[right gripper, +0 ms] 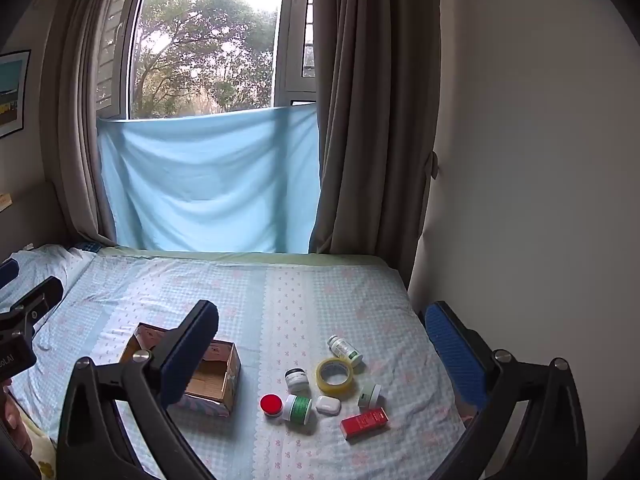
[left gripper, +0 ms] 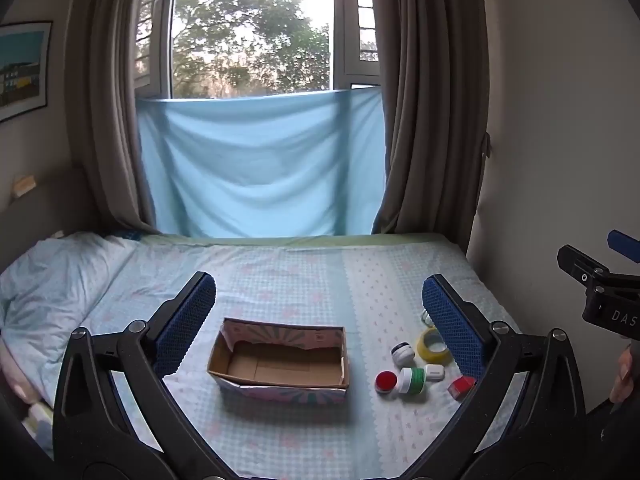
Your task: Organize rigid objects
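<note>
An open, empty cardboard box (left gripper: 280,364) sits on the bed; it also shows in the right wrist view (right gripper: 216,380), partly behind a finger. Right of it lie a red-lidded jar (right gripper: 271,404), a green-labelled jar (right gripper: 298,409), a white case (right gripper: 328,405), a black-lidded jar (right gripper: 297,379), a tape roll (right gripper: 335,376), a white bottle (right gripper: 345,350), a small green jar (right gripper: 370,395) and a red box (right gripper: 365,423). My left gripper (left gripper: 318,304) is open above the box. My right gripper (right gripper: 320,332) is open above the items.
The bed sheet (right gripper: 280,292) runs back to a blue cloth (right gripper: 208,184) under the window. Curtains hang at both sides. A wall (right gripper: 520,200) borders the bed on the right. A pillow (left gripper: 52,272) lies at the left.
</note>
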The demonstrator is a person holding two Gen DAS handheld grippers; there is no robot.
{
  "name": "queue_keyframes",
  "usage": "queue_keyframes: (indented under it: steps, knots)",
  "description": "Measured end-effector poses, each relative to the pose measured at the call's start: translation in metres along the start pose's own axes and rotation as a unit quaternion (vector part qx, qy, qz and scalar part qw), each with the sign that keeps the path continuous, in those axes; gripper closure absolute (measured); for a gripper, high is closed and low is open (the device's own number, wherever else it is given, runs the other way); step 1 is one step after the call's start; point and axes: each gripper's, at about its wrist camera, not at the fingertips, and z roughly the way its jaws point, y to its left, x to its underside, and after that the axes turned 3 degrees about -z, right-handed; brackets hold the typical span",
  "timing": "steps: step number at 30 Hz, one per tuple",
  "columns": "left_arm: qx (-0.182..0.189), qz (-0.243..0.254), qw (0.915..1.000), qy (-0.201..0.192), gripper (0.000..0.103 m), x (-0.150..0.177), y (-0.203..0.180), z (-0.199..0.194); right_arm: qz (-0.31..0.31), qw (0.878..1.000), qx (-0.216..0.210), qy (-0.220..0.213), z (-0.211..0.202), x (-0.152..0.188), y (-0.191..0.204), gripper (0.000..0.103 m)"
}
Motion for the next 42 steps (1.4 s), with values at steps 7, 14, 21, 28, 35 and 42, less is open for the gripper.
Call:
queue_keyframes:
  steps: [7,14,21,28,35,42]
  knots:
    - [0.006,-0.002,1.0,-0.005,0.0,0.001,0.008,-0.008,-0.001,1.0,0.001,-0.001,0.004,0.003,0.006,0.0]
    - [0.002,-0.002,1.0,-0.005,0.0,-0.002,0.008,-0.009,-0.001,1.0,0.002,-0.001,0.004,0.003,0.006,0.0]
    - [0.002,-0.002,1.0,-0.005,0.0,-0.001,0.008,-0.011,-0.003,1.0,0.003,0.0,0.003,0.005,0.01,0.0]
    - [0.002,-0.001,1.0,-0.004,0.0,0.001,0.005,-0.013,-0.004,1.0,0.002,0.0,0.0,0.006,0.011,0.0]
    - [0.002,-0.002,1.0,-0.004,0.0,0.001,0.005,-0.015,-0.003,1.0,0.001,-0.001,0.0,0.006,0.011,0.0]
    - [0.001,-0.003,1.0,-0.004,0.0,0.003,0.005,-0.017,-0.002,1.0,-0.001,-0.004,-0.005,0.009,0.011,0.0]
